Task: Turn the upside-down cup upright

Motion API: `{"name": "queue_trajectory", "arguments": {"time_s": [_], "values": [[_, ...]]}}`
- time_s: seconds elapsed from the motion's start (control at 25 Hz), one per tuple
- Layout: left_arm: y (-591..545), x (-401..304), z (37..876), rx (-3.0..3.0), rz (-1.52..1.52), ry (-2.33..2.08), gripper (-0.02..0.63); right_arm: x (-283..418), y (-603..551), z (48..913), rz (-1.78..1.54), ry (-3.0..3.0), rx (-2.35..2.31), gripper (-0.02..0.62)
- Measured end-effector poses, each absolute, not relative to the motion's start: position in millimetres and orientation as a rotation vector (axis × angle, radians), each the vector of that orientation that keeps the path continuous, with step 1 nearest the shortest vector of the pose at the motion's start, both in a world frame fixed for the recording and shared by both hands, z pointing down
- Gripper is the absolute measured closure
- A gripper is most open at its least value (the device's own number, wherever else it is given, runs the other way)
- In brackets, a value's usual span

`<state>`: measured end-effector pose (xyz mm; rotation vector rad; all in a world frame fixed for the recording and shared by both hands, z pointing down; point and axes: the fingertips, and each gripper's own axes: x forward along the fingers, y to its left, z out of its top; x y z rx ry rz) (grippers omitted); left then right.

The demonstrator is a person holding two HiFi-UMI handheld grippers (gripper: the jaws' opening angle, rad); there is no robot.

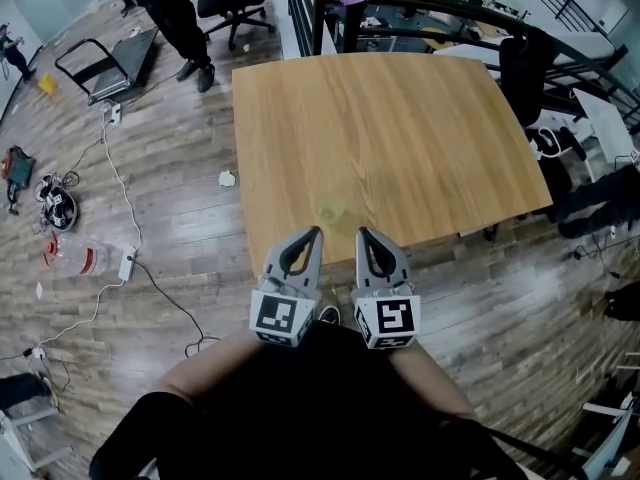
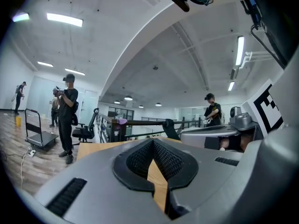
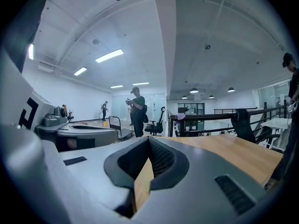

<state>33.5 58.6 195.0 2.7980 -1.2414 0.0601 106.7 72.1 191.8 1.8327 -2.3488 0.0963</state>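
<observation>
Sitting just beyond the shut, empty left tool (image 1: 316, 231) and right tool (image 1: 360, 232): a clear cup (image 1: 332, 211).

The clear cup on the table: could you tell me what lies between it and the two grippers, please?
Only bare table wood, in the head view, separates the cup from the left gripper and right gripper.

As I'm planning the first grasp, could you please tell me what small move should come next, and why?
Probably open the left tongs and ease them forward to the clear cup. Both they and the right tongs are shut and empty, hovering just short of the cup, which sits untouched near the table's front edge.
</observation>
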Motion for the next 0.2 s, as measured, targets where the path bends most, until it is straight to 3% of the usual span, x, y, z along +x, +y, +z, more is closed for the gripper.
{"name": "queue_trajectory", "arguments": {"time_s": [0.2], "values": [[64.6,38.2,196.0,2.826,0.062,-1.249,0.598,109.8,77.6,192.8,0.095,-2.363,1.836,0.581]]}}
